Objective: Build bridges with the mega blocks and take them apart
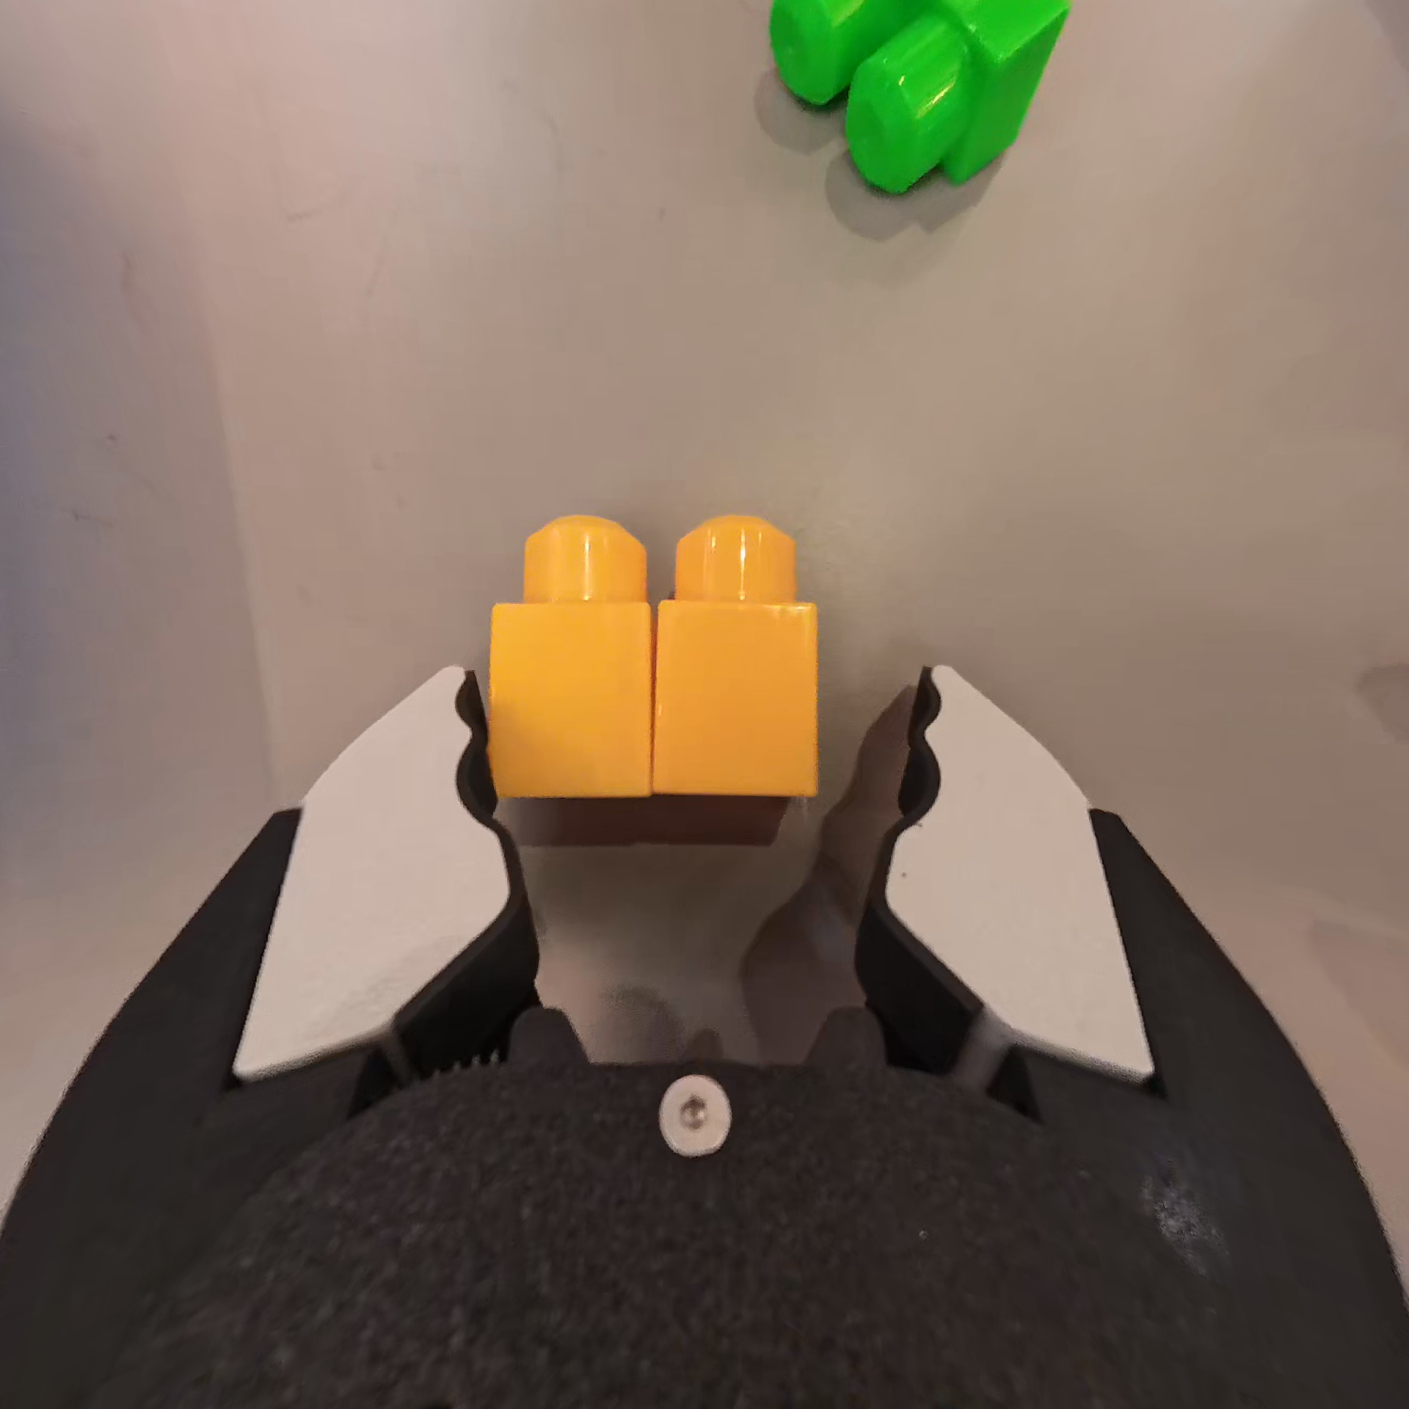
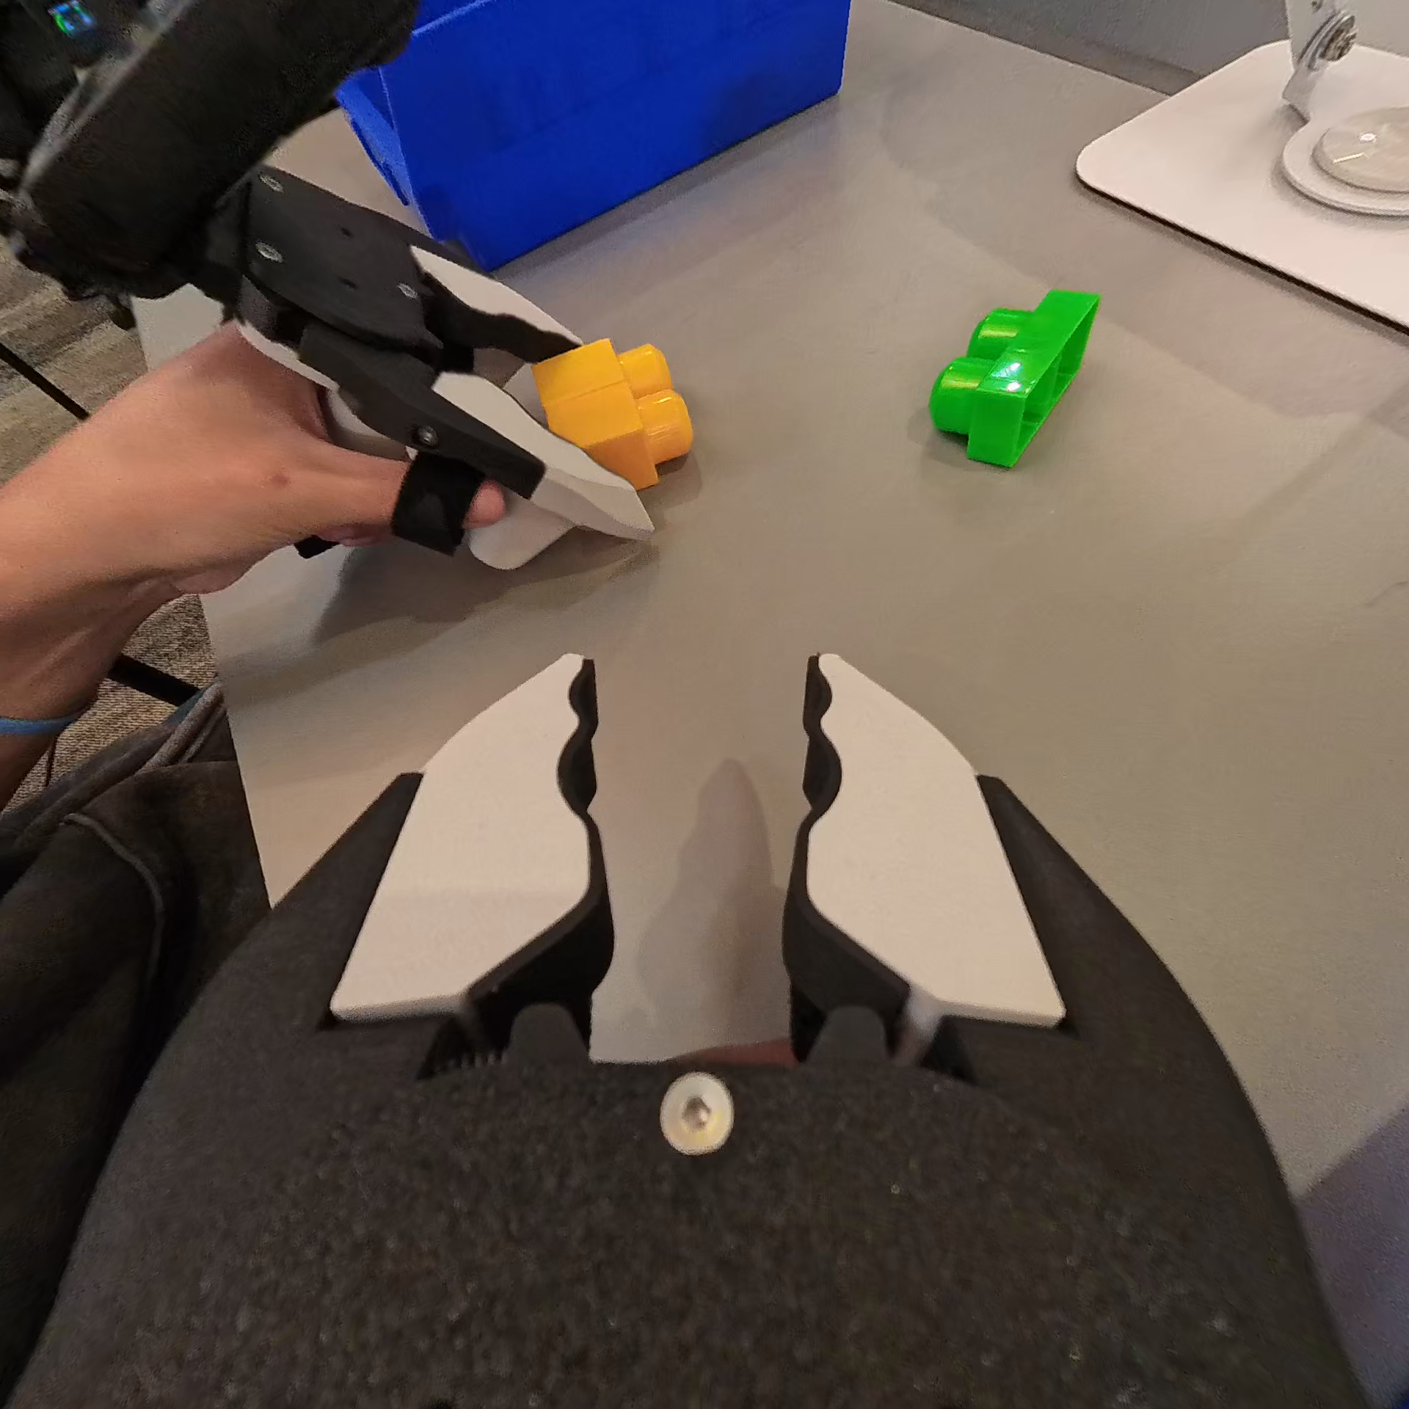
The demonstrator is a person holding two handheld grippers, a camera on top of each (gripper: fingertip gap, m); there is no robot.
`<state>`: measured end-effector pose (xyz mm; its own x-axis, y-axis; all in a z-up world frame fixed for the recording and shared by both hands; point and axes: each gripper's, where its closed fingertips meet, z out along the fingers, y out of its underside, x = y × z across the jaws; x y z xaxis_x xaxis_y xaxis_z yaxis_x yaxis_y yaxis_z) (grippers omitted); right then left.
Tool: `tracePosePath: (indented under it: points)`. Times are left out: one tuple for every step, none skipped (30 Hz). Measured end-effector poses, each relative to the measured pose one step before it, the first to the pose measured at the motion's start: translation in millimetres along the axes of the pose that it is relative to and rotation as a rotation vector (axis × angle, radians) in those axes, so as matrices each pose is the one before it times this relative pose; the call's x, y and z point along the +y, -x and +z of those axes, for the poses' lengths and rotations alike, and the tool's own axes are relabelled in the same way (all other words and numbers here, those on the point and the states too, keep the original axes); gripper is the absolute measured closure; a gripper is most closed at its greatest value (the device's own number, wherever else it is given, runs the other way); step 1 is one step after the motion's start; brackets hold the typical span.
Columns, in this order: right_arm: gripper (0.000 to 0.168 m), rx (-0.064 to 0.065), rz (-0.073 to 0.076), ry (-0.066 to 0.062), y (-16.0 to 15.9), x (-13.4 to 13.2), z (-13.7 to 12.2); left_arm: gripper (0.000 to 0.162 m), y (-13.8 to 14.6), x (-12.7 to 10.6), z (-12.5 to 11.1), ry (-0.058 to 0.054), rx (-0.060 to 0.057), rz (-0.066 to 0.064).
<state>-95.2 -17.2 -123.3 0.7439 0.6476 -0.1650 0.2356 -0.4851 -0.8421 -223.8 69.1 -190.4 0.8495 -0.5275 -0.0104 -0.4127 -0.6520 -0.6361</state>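
Down on the grey table (image 2: 839, 572), the left hand-held gripper (image 1: 698, 686) is spread around the yellow block (image 1: 652, 701), while the right hand-held gripper (image 2: 698, 671) waits spread and empty.

Grey table (image 2: 877, 579): yellow block (image 2: 610, 412), green block (image 2: 1006, 381), blue bin (image 2: 610, 99), white pad (image 2: 1189, 175).

the green block (image 1: 922, 84) is cut by the top edge in the left wrist view. in the right wrist view the left claw (image 2: 610, 434) hides the back of the yellow block (image 2: 617, 412), and the blue bin (image 2: 610, 114) and white stand (image 2: 1311, 107) run past the edges.
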Motion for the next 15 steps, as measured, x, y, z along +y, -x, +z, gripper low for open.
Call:
tracePosePath:
  points:
    - [0.116, -0.0017, 0.0018, -0.0012, -0.13, -0.22, -0.16, 0.057, 1.74, 1.71, 1.83, 0.0122, -0.0148, 0.0051]
    - [0.116, 0.0002, 0.0004, 0.0002, -0.28, 0.04, -0.14, 0.057, 1.50, 0.84, 1.22, 0.0027, -0.0094, -0.0001]
    - [0.116, 0.0013, -0.0008, 0.0012, -0.26, 0.33, 0.02, 0.058, 0.42, 0.27, 0.65, -0.0023, 0.0030, -0.0052]
    - [0.116, 0.0006, -0.0006, 0.0006, -0.15, 0.25, 0.06, 0.059, -0.34, 0.37, 0.30, 0.0015, 0.0099, -0.0057]
    - [0.116, 0.0000, 0.0006, 0.0001, -0.21, 0.18, 0.03, 0.060, -0.29, 0.02, 0.36, 0.0031, 0.0101, -0.0028]
    - [0.116, -0.0002, 0.0012, 0.0003, -0.03, 0.02, 0.15, 0.062, 0.32, -0.29, 0.25, 0.0005, 0.0049, -0.0004]
    - [0.116, -0.0001, 0.0007, 0.0005, 0.06, 0.08, 0.13, 0.066, 0.79, -0.71, 0.14, -0.0015, 0.0014, 0.0017]
    - [0.116, 0.0001, -0.0007, 0.0006, 0.16, 0.00, 0.15, 0.075, 0.37, -0.94, -0.51, -0.0035, 0.0043, 0.0055]
    - [0.116, 0.0002, -0.0018, 0.0009, 0.36, 0.02, 0.08, 0.075, 0.43, -0.57, -0.19, -0.0002, 0.0050, 0.0058]
    - [0.116, 0.0009, -0.0020, 0.0020, 0.33, 0.13, 0.06, 0.075, 0.33, 0.08, 0.16, 0.0029, 0.0032, 0.0047]
    - [0.117, 0.0014, -0.0011, 0.0005, -0.02, -0.10, -0.08, 0.076, 0.21, 0.06, -0.12, 0.0018, 0.0034, 0.0044]
    - [0.117, 0.0001, 0.0004, -0.0012, 0.11, -0.28, -0.08, 0.076, 0.13, 0.31, -0.32, 0.0015, 0.0039, 0.0042]
    - [0.117, -0.0009, 0.0016, -0.0015, 0.12, -0.33, -0.29, 0.076, 0.22, 0.41, -0.46, -0.0002, 0.0037, 0.0040]
    - [0.117, -0.0004, 0.0009, -0.0008, -0.03, -0.05, -0.07, 0.076, 0.25, 0.37, -0.35, -0.0017, 0.0037, 0.0022]
    - [0.117, 0.0012, -0.0004, 0.0007, -0.28, 0.19, -0.06, 0.076, 0.02, 0.50, -0.58, -0.0019, 0.0039, 0.0036]
